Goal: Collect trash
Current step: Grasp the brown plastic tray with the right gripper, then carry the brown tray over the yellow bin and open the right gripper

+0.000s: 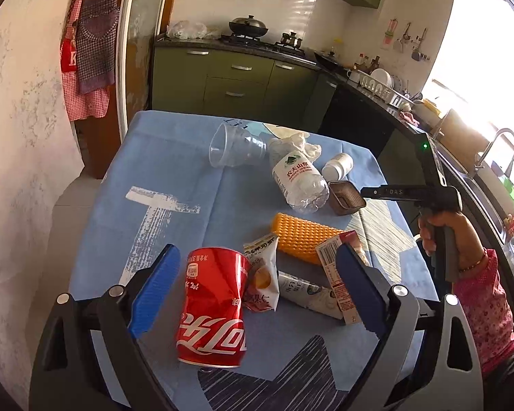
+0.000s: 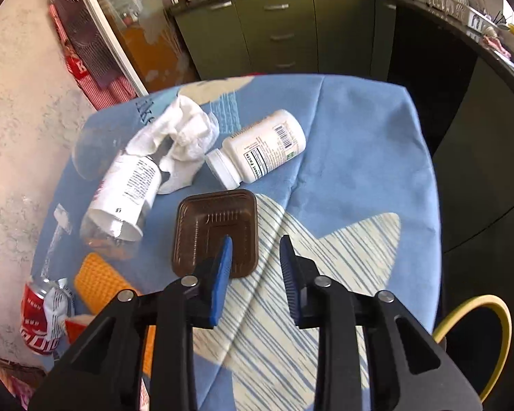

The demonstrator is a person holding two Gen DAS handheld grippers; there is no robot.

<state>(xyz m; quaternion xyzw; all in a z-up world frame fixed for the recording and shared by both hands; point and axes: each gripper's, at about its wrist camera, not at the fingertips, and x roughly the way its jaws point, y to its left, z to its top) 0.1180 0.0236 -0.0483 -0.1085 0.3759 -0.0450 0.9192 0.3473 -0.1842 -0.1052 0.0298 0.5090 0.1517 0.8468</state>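
A dented red cola can (image 1: 213, 311) lies on the blue tablecloth between the wide-open fingers of my left gripper (image 1: 257, 286), untouched. Beside it lie a snack wrapper (image 1: 263, 275), a tube (image 1: 308, 294), a small carton (image 1: 337, 274) and an orange sponge (image 1: 303, 236). My right gripper (image 2: 255, 262) is open, its left finger over the near rim of a brown plastic tray (image 2: 216, 221). A white pill bottle (image 2: 262, 149), crumpled tissue (image 2: 181, 137), a plastic water bottle (image 2: 123, 198) and a clear cup (image 1: 234, 149) lie farther back.
The table (image 2: 359, 144) is small, with edges close on all sides. A yellow-rimmed black bin (image 2: 479, 335) stands at the lower right of the right wrist view. Green kitchen cabinets (image 1: 236, 82) and a counter with a sink (image 1: 497, 157) lie beyond.
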